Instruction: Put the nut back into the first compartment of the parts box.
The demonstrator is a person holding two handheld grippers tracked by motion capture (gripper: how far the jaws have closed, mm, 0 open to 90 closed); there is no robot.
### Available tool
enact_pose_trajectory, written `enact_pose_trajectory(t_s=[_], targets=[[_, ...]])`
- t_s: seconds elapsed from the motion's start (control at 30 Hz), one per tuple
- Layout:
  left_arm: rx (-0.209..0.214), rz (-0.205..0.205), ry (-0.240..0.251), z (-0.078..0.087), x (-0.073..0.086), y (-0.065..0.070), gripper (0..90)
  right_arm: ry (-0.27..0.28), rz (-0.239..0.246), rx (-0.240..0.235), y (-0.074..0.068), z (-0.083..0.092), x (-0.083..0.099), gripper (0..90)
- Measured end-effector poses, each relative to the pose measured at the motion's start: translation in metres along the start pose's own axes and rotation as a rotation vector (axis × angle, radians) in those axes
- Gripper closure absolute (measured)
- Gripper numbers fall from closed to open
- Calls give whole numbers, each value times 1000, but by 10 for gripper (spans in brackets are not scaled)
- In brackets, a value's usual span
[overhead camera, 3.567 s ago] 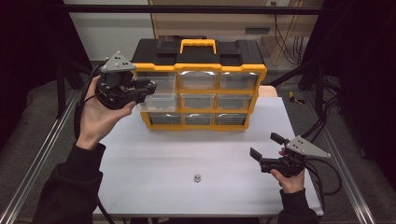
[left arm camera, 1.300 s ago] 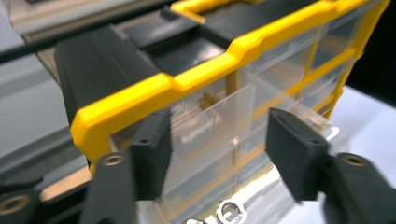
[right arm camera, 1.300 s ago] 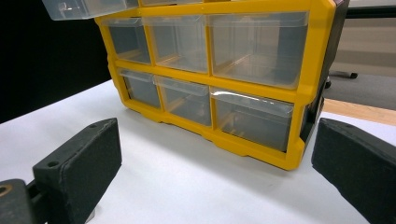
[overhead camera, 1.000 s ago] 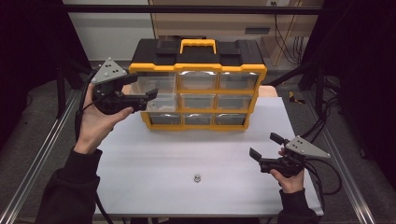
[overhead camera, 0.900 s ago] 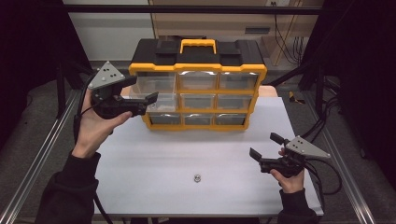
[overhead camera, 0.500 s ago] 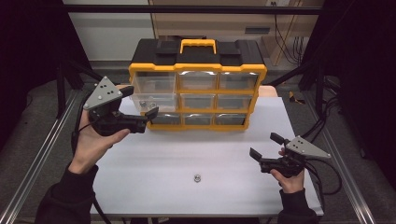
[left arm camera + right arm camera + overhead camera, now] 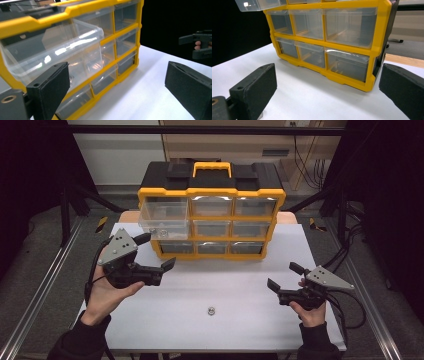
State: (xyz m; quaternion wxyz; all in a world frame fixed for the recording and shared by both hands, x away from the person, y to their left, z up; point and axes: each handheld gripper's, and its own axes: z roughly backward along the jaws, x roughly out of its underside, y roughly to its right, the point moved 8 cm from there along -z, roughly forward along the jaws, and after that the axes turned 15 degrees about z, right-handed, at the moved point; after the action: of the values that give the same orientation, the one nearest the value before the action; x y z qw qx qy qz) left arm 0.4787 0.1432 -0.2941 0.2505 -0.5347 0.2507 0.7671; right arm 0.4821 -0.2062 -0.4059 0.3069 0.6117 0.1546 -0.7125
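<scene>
Yellow-framed organizer [image 7: 212, 215] is standing at the far side of the white table [image 7: 235, 320], its top-left clear drawer [image 7: 161, 218] sticking out with small hardware inside. Left gripper [image 7: 156, 256] is hovering just in front of that drawer, its jaws having just been opening, nothing between them. Right gripper [image 7: 283, 277] is resting spread and empty well off to the organizer's front right, a small nut [image 7: 211, 310] lying in front of the organizer between both grippers.

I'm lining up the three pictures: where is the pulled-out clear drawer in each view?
High view: the drawer juts from the organizer's top-left slot, above the left hand-held gripper.
Left gripper view: drawer at upper left, close above the left jaw.
Right gripper view: drawer at the top-left edge, cut off.
Shared landmark: the organizer's yellow frame.
</scene>
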Motion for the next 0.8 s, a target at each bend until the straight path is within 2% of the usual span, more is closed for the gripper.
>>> enact_pose_trajectory(t_s=[0.07, 0.33, 0.8], targets=[[10, 21, -8, -1, 7, 2, 53, -1, 0, 0, 0, 0, 0, 19], [35, 39, -43, -12, 36, 5, 54, 2, -2, 1, 0, 0, 0, 19], [61, 72, -115, -41, 75, 13, 54, 1, -1, 2, 1, 1, 0, 19]])
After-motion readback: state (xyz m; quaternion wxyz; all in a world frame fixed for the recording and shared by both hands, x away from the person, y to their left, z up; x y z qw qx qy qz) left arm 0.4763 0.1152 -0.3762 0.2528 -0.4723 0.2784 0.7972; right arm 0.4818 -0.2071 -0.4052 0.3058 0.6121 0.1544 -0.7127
